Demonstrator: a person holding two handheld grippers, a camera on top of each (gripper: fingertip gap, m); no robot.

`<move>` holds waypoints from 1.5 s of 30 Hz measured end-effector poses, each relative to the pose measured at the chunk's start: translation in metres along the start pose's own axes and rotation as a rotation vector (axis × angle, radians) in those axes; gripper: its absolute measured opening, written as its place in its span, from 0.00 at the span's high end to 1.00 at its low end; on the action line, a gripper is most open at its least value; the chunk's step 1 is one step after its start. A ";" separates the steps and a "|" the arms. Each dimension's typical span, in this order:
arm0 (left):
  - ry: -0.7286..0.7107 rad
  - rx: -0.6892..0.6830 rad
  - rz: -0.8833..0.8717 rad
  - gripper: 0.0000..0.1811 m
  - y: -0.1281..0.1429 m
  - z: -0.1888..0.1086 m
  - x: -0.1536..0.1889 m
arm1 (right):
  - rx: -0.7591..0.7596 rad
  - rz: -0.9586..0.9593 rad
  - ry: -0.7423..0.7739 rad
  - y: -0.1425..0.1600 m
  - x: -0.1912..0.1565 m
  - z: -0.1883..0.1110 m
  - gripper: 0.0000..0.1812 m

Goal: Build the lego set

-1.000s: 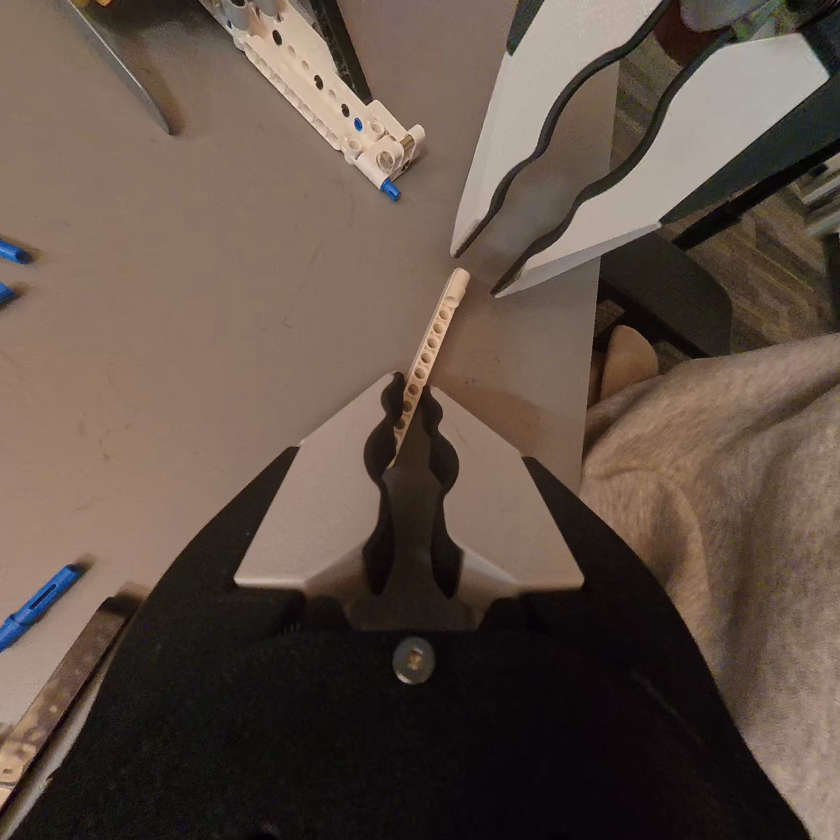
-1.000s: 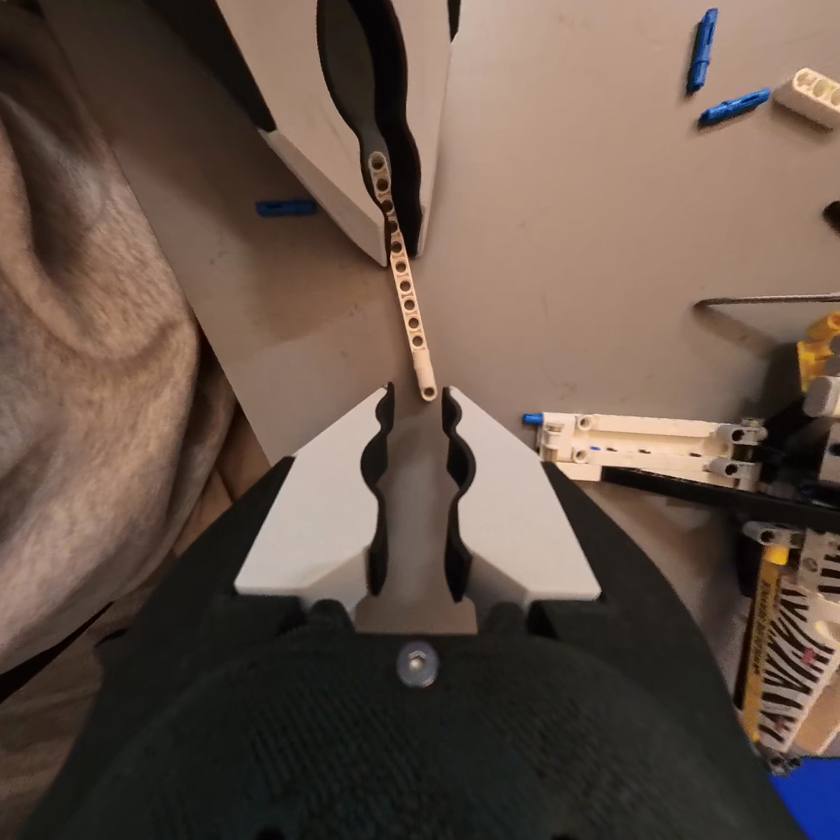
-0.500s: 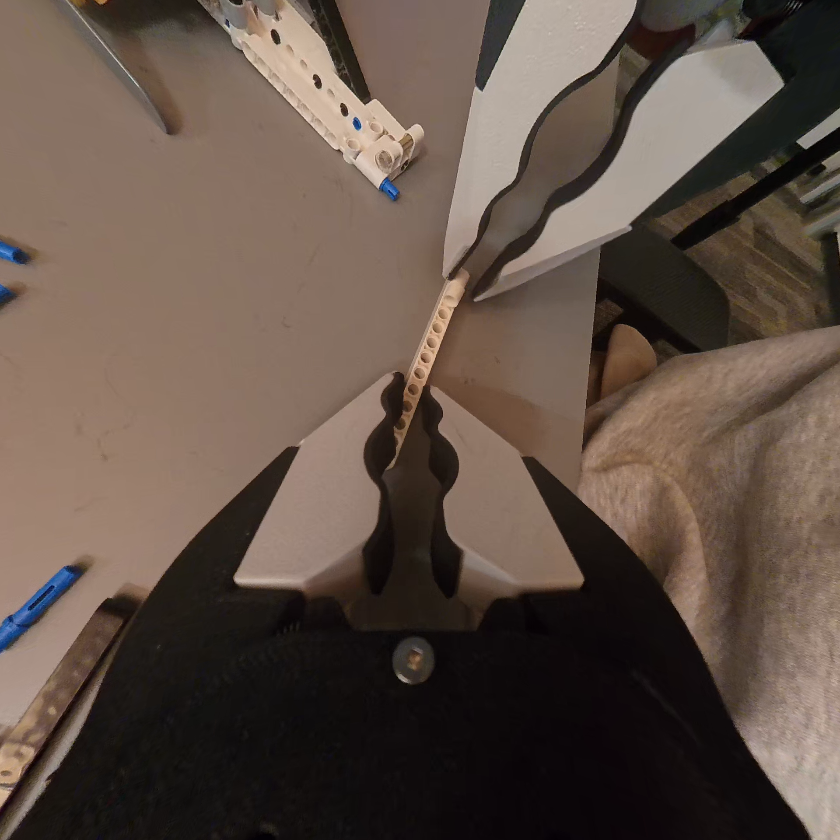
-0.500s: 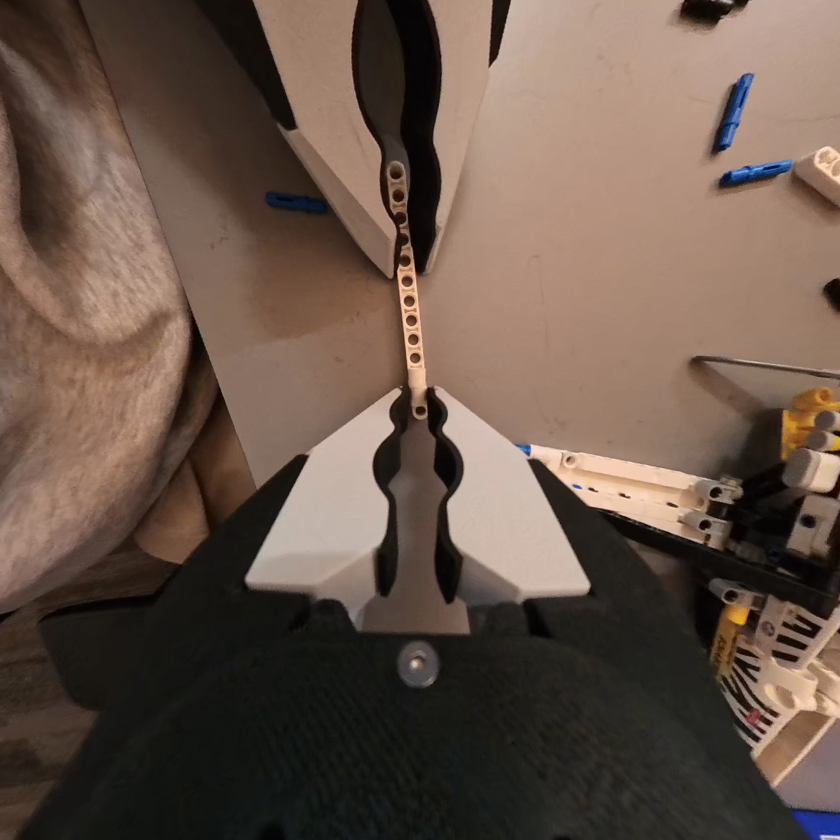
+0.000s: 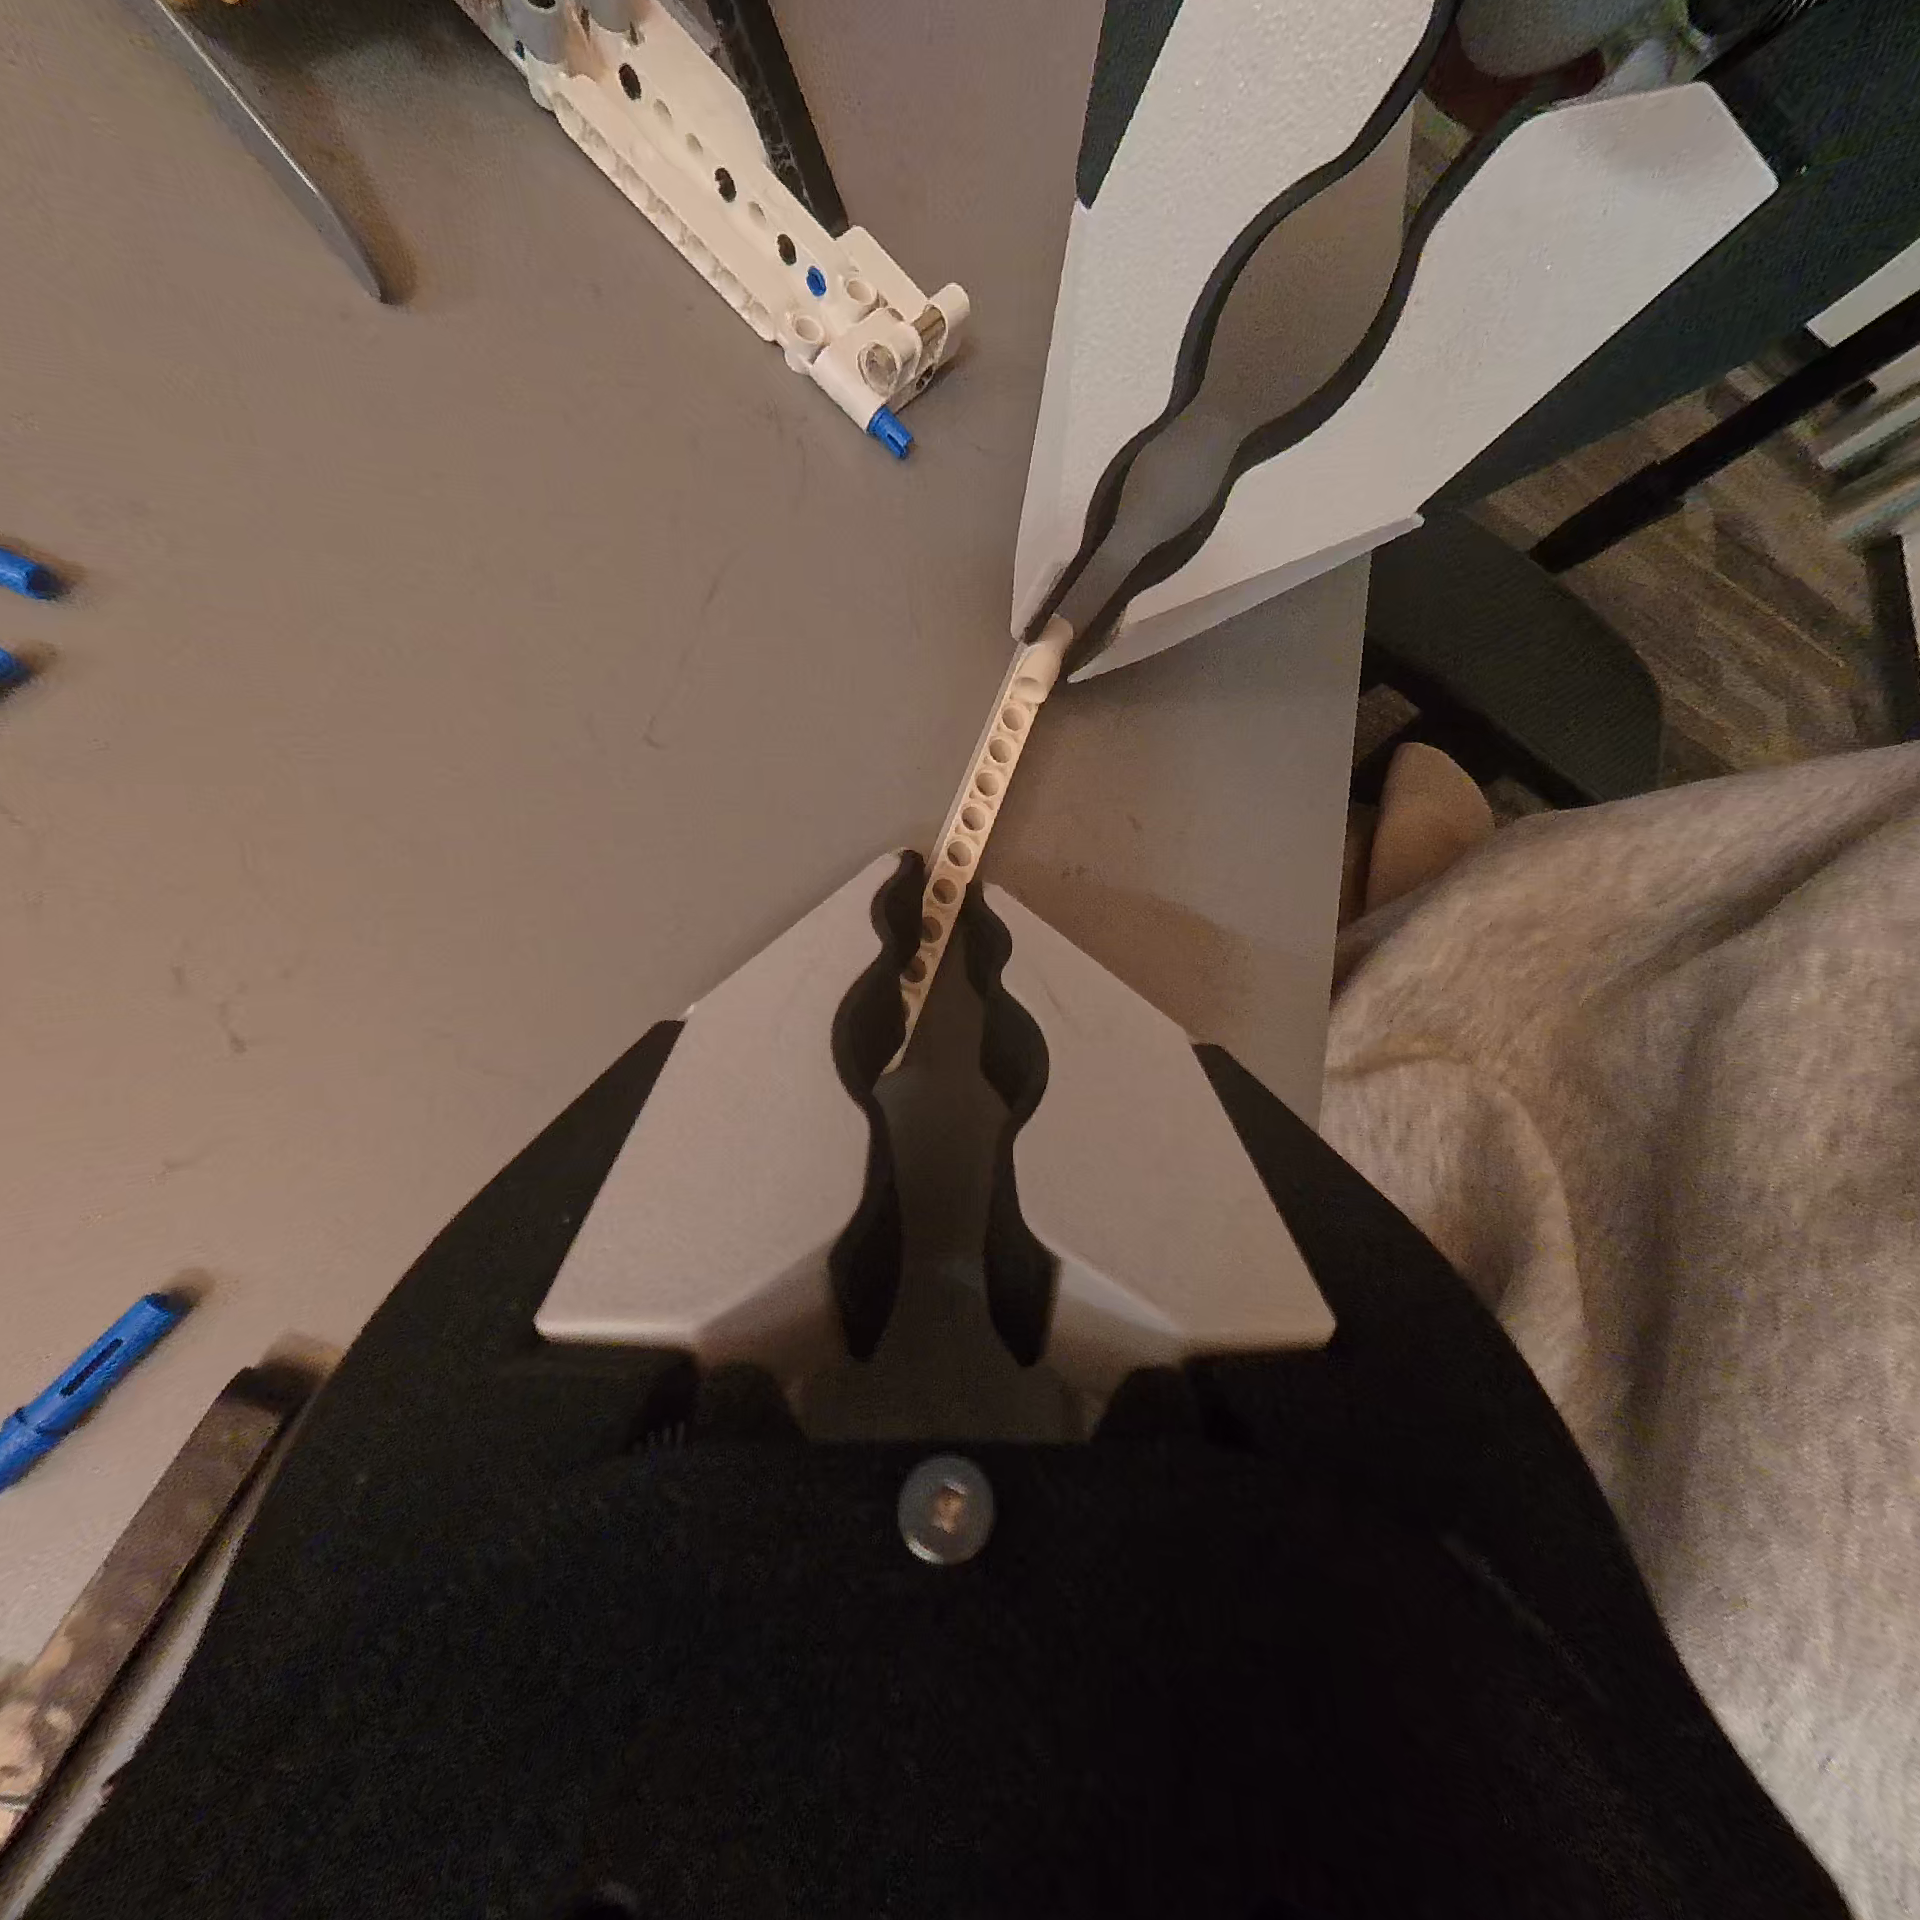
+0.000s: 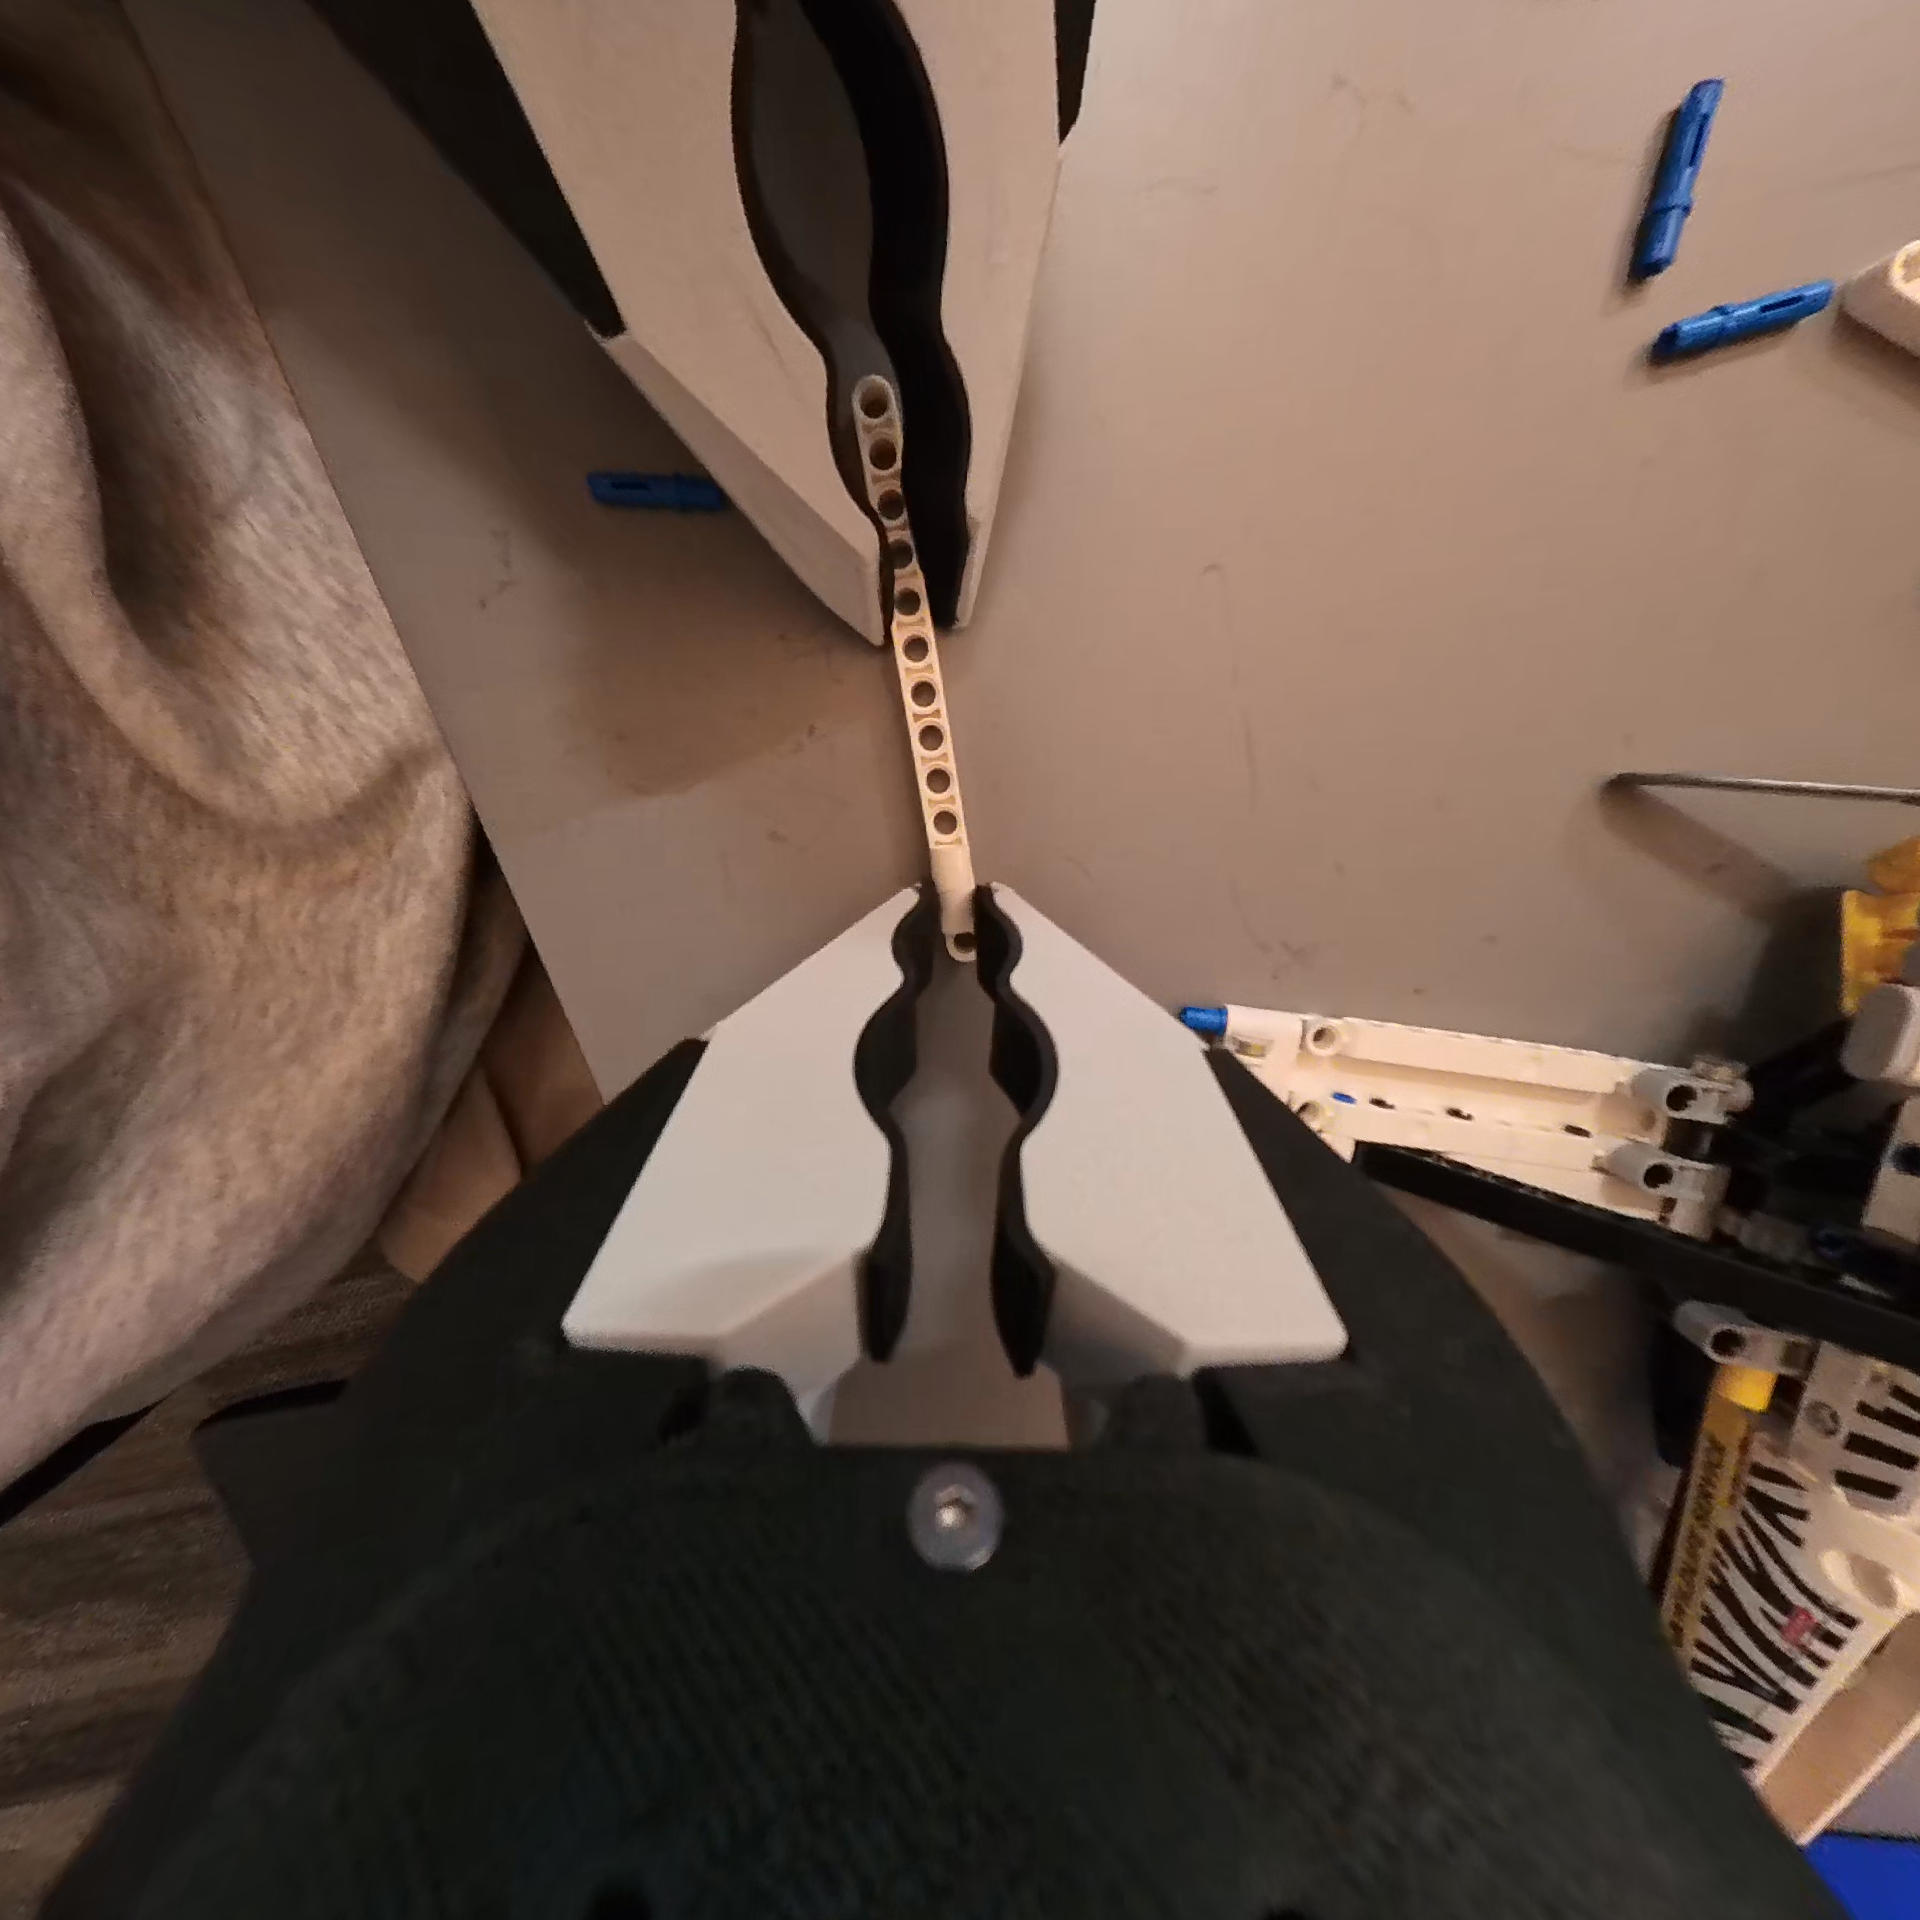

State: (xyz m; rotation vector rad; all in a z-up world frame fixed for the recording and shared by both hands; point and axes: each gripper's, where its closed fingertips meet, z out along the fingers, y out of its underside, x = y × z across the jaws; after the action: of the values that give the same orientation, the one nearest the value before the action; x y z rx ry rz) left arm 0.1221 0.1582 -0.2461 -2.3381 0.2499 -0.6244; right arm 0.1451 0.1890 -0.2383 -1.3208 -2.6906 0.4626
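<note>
A long thin white beam with a row of holes [image 5: 992, 758] spans between my two grippers above the grey table [image 5: 468, 727]. My left gripper [image 5: 940, 883] is shut on one end of it. My right gripper [image 6: 958, 902] is shut on the other end; it also shows in the left wrist view [image 5: 1055, 639], and the left gripper shows in the right wrist view [image 6: 914, 613]. The beam [image 6: 925, 727] runs almost straight between the two sets of tips. A partly built white and black model [image 6: 1507, 1122] lies to the right of my right gripper.
The model's white arm with a blue pin [image 5: 769, 229] lies at the far side in the left wrist view. Loose blue pins [image 5: 83, 1382] [image 6: 1673, 177] [image 6: 655, 490] lie on the table. The table edge [image 5: 1340, 883] is close, with a person's grey clothing [image 5: 1610, 1195] beyond it. A zebra-striped panel [image 6: 1766, 1579] is at lower right. The tips of one gripper are about 5 cm away from the tips of the other. My right gripper's tips are some 20 cm from the zebra-striped panel [image 6: 1766, 1579].
My right gripper moved in from just short of the beam's free end, took that end between its tips and closed on it. My left gripper kept its hold.
</note>
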 end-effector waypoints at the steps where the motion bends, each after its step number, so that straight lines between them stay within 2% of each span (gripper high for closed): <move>1: -0.001 0.000 0.000 0.97 0.000 0.000 0.000 | -0.002 0.001 0.000 0.000 0.000 0.000 0.97; 19: -0.018 0.004 0.004 0.97 0.000 -0.001 -0.002 | 0.048 0.000 0.056 -0.002 0.001 0.000 0.97; 23: -0.016 0.004 0.005 0.97 0.000 -0.001 -0.001 | 0.173 0.016 0.105 -0.002 0.002 0.001 0.97; 24: -0.017 0.003 0.008 0.97 0.000 -0.001 -0.001 | 0.200 0.018 0.105 -0.001 0.000 0.002 0.95; 26: -0.017 0.003 0.010 0.97 0.000 -0.001 -0.001 | 0.234 0.048 0.079 0.004 -0.004 0.007 0.84; 28: -0.004 0.001 0.007 0.97 0.000 0.000 0.000 | 0.320 0.085 0.068 0.003 -0.006 0.007 0.83; 33: 0.037 -0.003 -0.007 0.97 0.001 -0.001 0.003 | 0.512 0.149 0.041 0.000 -0.006 0.006 0.96; 36: 0.047 0.000 0.030 0.96 0.001 -0.002 0.008 | 0.542 0.102 0.052 -0.001 -0.011 0.006 0.96; 37: 0.051 0.016 0.068 0.91 -0.001 -0.003 0.011 | 0.547 0.073 0.088 -0.003 -0.012 0.005 0.96; 40: 0.057 0.121 0.202 0.86 -0.015 -0.010 0.025 | 0.594 0.000 0.180 -0.016 -0.015 0.001 0.97; 42: 0.054 0.187 0.282 0.85 -0.023 -0.015 0.034 | 0.668 -0.024 0.194 -0.030 -0.018 -0.007 0.97; 45: -0.029 0.200 0.337 0.88 -0.026 -0.016 0.027 | 0.779 -0.047 0.192 -0.043 -0.019 -0.021 0.97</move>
State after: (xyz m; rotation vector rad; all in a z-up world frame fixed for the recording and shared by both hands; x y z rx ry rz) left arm 0.1378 0.1585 -0.2084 -2.0495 0.5298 -0.4275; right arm 0.1296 0.1539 -0.2041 -0.9914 -2.0224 1.1525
